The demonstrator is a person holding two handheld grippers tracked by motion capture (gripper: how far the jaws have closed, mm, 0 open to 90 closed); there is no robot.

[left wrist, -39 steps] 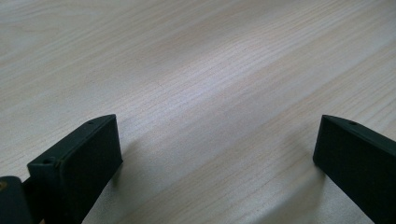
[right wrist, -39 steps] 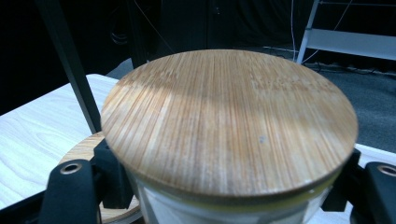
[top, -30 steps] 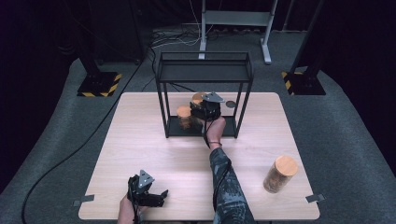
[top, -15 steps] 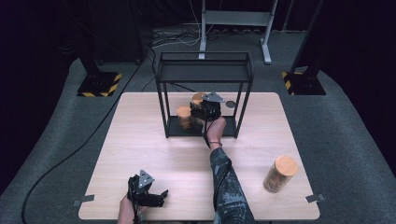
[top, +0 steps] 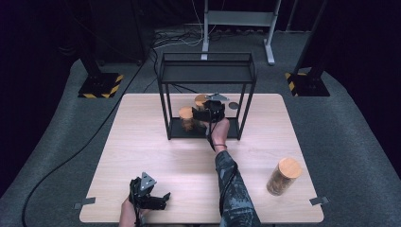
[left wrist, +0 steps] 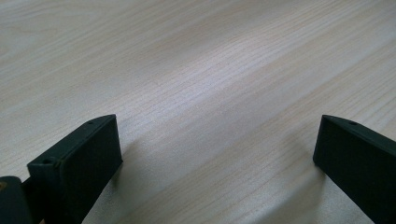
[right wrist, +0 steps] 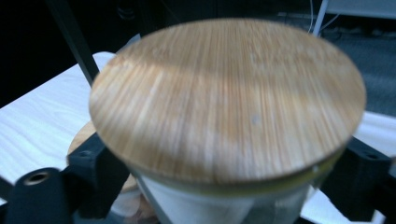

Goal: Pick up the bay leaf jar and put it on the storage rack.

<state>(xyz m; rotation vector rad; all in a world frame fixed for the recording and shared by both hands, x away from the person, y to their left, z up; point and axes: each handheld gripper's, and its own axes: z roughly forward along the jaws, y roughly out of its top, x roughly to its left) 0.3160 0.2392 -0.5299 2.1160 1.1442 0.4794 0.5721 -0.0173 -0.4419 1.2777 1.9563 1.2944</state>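
The right gripper (top: 198, 115) reaches under the black wire shelf (top: 206, 71), and its jaws have just been opening, with a jar (right wrist: 224, 107) between them. That suggests the jar is being let go on the floor of the shelf, so this placement looks nearly finished. In the right gripper view, the jar's round wooden lid sits above and between the 2 black jaws, which stand one on each side of the glass body just below the lid; they look spread a little past the glass and not pressing on it, though the blur there leaves the contact uncertain. A 2nd jar (top: 200, 100) stands just beyond the jaws, farther back under the shelf, and a 3rd jar (top: 283, 176) waits well apart from them at the near right of the table (top: 142, 142), probably next to be fetched. The left gripper (top: 163, 197) rests low at the near edge of the table, its jaws spread wide, with nothing but bare wood between and ahead of them.
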